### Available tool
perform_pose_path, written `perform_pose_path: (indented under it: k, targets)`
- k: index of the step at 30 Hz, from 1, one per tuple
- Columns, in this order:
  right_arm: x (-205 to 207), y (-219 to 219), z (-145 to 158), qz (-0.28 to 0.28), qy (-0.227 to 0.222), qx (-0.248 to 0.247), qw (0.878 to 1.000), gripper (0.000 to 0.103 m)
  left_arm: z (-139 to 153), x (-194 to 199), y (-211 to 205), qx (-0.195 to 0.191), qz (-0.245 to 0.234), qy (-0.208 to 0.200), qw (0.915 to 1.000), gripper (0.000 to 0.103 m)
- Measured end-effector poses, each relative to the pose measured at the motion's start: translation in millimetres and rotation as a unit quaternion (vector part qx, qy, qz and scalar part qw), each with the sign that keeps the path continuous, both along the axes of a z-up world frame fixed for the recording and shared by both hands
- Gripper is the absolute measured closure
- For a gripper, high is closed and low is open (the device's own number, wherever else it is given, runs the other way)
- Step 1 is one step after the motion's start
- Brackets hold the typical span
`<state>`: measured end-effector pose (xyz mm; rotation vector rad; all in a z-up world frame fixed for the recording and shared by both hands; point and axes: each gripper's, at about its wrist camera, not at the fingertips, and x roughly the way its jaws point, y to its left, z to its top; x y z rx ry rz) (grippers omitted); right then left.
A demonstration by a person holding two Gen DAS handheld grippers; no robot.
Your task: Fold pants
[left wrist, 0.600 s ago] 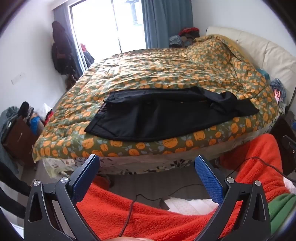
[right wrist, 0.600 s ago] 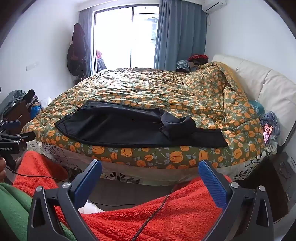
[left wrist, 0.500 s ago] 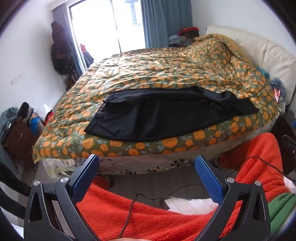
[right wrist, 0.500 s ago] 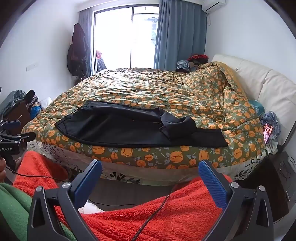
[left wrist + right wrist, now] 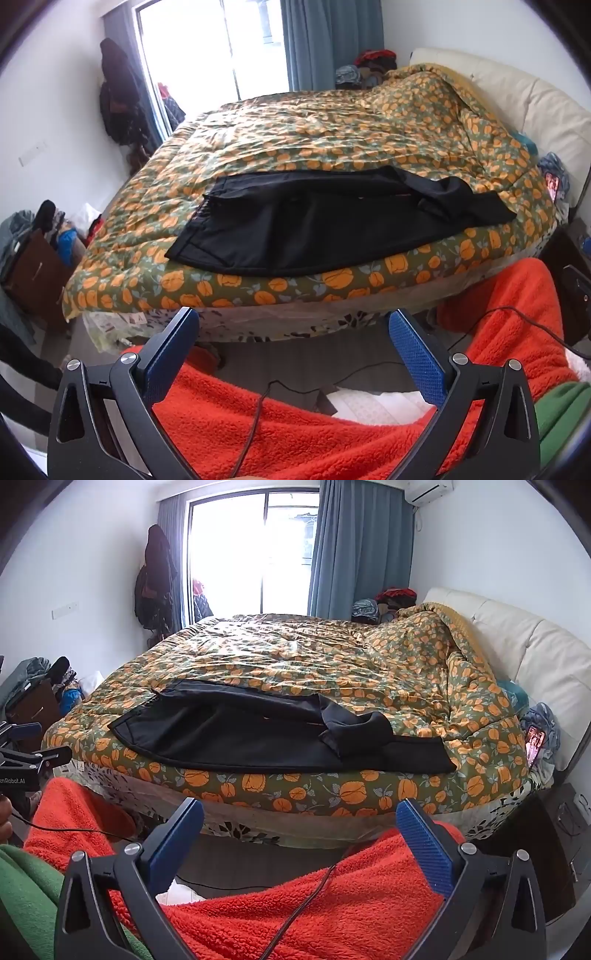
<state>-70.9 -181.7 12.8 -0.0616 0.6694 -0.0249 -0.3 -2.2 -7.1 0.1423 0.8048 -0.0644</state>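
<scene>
Two grippers are in play, and both are empty. The left gripper (image 5: 293, 325) has its jaws spread wide, with nothing between the blue pads, and the right gripper (image 5: 301, 814) stands the same way, fully apart. Both hang low over the person's lap, above an orange-red fleece garment (image 5: 332, 897), and they point downward toward the near side of the bed, well apart from the cloth they must handle. I judge the jaws are held wide because the next move is a reach, and open jaws are ready to take an edge of fabric.

The black pants (image 5: 332, 225) lie on the flower-patterned duvet (image 5: 314, 140), close to the near edge of the bed, so that a seated person can reach them without leaning far. They are spread lengthwise across the bed: the waistband end is toward the left, and the leg ends are toward the right. One leg end (image 5: 354, 725) is turned back and bunched on top of the rest, so the pants are not yet flat.

By my judgement the folding has not started. That bunched part on the right probably needs to be straightened first, since a fold over a lump would come out crooked.
</scene>
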Motion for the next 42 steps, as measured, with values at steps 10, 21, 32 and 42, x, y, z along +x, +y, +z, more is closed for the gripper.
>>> perform_pose_path:
  k: [10, 21, 32, 42]
  targets:
    - [1.4, 2.2, -1.4, 0.003, 0.004, -0.002, 1.000, 0.000, 0.4, 1.6, 1.7, -0.001, 0.001, 0.004, 1.0000, 0.000]
    - [2.4, 4.1, -2.1, 0.005, 0.006, -0.003, 1.000, 0.000, -1.0, 1.9, 2.8, 0.001, 0.000, 0.006, 1.0000, 0.000]
    - [3.0, 4.3, -3.3, 0.005, 0.007, -0.003, 1.000, 0.000, -1.4, 1.6, 1.4, 0.002, 0.000, 0.007, 1.0000, 0.000]
    - [3.6, 4.7, -3.7, 0.005, 0.008, -0.002, 1.000, 0.000, -1.4, 2.2, 1.7, 0.002, 0.000, 0.007, 1.0000, 0.000]
